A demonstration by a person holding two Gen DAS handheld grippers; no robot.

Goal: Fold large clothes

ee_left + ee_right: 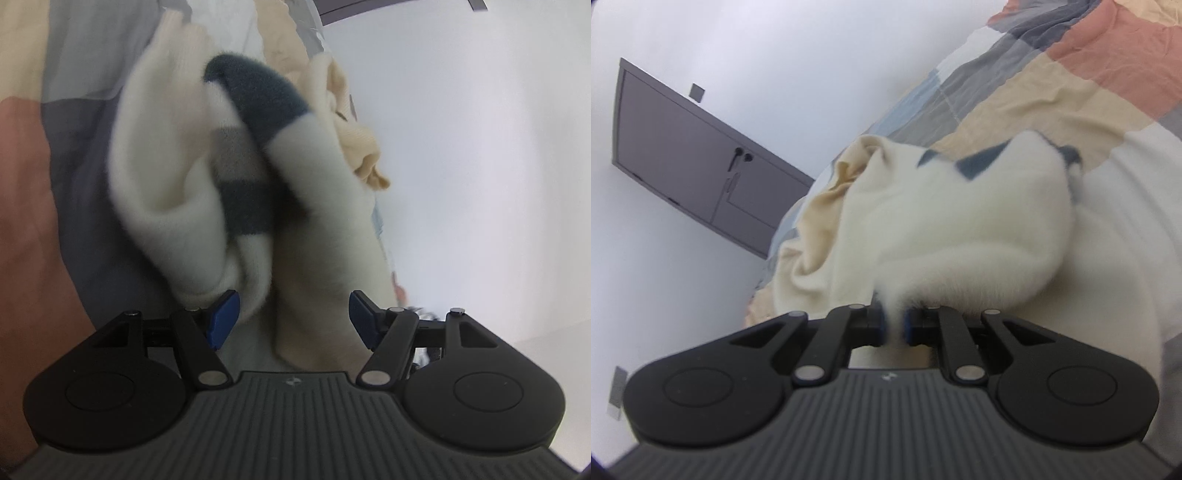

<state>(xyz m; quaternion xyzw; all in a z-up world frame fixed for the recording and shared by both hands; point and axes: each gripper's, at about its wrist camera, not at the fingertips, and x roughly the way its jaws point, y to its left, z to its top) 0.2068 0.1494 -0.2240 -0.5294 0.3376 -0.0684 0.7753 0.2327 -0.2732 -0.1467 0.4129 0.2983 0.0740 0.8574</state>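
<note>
Our right gripper (894, 326) pinches the fuzzy white sweater (960, 221) at lower centre; its bulk runs up-frame over the patchwork bedspread (1034, 92). Our left gripper (293, 319) gapes wide, cloth lying loose between its pads (225, 314), nearer for the second hold.

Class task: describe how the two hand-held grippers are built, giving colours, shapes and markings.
Both the left gripper and the right gripper share one build: a grey ribbed body with a small central logo, two round black discs, black linkage arms with silver pins, and blue pads on the fingers. No cables or sleeves show.
</note>
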